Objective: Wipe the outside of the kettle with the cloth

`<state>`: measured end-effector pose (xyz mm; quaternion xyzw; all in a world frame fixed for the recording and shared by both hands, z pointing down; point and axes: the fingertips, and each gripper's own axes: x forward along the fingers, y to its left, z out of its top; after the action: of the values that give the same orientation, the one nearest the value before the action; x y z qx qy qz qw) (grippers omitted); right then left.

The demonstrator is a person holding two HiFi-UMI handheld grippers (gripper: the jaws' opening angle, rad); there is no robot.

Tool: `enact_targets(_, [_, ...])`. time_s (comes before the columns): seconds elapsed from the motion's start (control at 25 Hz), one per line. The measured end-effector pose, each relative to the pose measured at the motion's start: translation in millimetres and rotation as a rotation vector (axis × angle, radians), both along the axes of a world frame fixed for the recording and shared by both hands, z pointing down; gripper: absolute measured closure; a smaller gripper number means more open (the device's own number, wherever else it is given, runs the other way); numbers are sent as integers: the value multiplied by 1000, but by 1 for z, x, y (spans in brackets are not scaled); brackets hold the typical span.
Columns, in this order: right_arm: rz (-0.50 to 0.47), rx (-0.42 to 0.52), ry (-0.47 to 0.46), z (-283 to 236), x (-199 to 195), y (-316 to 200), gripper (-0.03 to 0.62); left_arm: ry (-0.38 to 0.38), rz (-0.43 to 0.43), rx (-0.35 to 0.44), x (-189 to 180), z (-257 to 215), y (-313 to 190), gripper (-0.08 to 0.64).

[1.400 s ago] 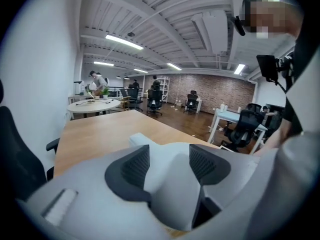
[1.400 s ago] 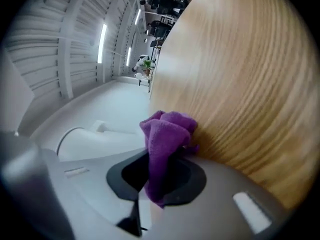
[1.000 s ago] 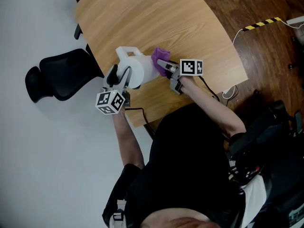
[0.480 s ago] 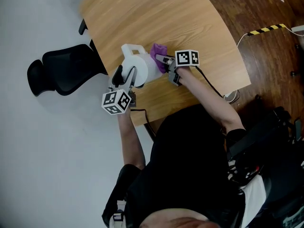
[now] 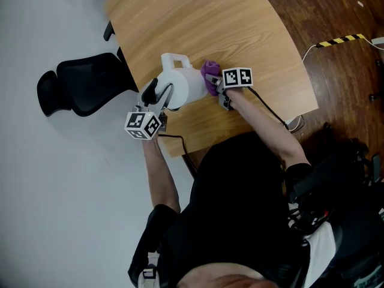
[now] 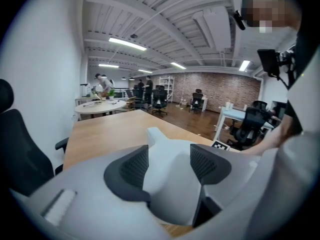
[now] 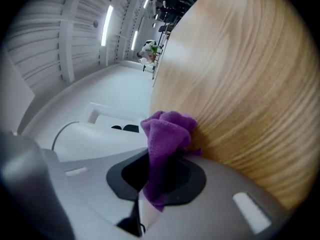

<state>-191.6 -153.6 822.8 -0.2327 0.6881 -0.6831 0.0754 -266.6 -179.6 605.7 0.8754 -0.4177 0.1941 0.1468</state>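
We see the left gripper (image 6: 169, 165) with a white part of the kettle (image 5: 183, 84) standing between its two dark pads (image 6: 131, 170). Its jaws have just been closing, and the white surface fills the gap and meets both pads, so we read this gripper as clamped on the kettle. Which part of the kettle it has we cannot tell. Ahead of its tips the kettle's body rises to a pointed end, and past that the wooden table (image 5: 204, 23) runs away from the tool. A black chair (image 5: 78, 92) stands off to this gripper's left, clear of the table's edge.

The right gripper (image 7: 160, 176) has its jaws pinched together on the purple cloth (image 7: 167, 129). The cloth comes up out of the jaws and bunches into a soft wad just past the tips. From the right gripper view we find the kettle immediately to the left of the wad and the tabletop to its right and below. In the head view the wad lies touching the kettle's side, between the kettle and the right gripper's marker cube (image 5: 237, 77). The two grippers face the kettle from opposite sides, and it stands upright on the table between them
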Motion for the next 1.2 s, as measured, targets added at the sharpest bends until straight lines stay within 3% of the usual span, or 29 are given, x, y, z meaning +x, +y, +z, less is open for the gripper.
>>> enact_targets(0.08, [-13, -7, -5, 5, -1, 18, 543, 8, 98, -7, 3, 2, 5, 198])
enact_targets(0.16, [-20, -39, -42, 9, 0, 36, 543, 16, 143, -17, 3, 5, 8, 222])
enact_targets(0.28, [51, -11, -174, -34, 14, 41, 540, 11, 65, -17, -2, 2, 10, 221])
enact_targets(0.44, [216, 245, -491, -198, 45, 12, 541, -26, -63, 0, 3, -6, 17, 219])
enact_targets(0.52, [216, 356, -538, -245, 43, 11, 541, -71, -84, 6, 4, -2, 20, 219])
enact_targets(0.56, [213, 336, -541, -244, 37, 15, 541, -93, -88, 7, 5, 0, 20, 219])
enact_targets(0.68, [258, 260, -490, -206, 28, 20, 541, -129, -81, 8, 8, 1, 20, 219])
enact_targets(0.84, [308, 67, -305, -98, 18, 22, 541, -129, -73, 21, 10, -4, 21, 219])
enact_targets(0.96, [263, -53, -149, -18, 11, 25, 541, -128, -71, 23, 11, -6, 22, 216])
enact_targets(1.08, [185, -69, -49, 14, 8, 23, 540, -127, -68, 25, 12, -7, 21, 213])
enact_targets(1.2, [125, -75, -43, 12, 7, 21, 540, -125, -67, 31, 11, -7, 21, 213])
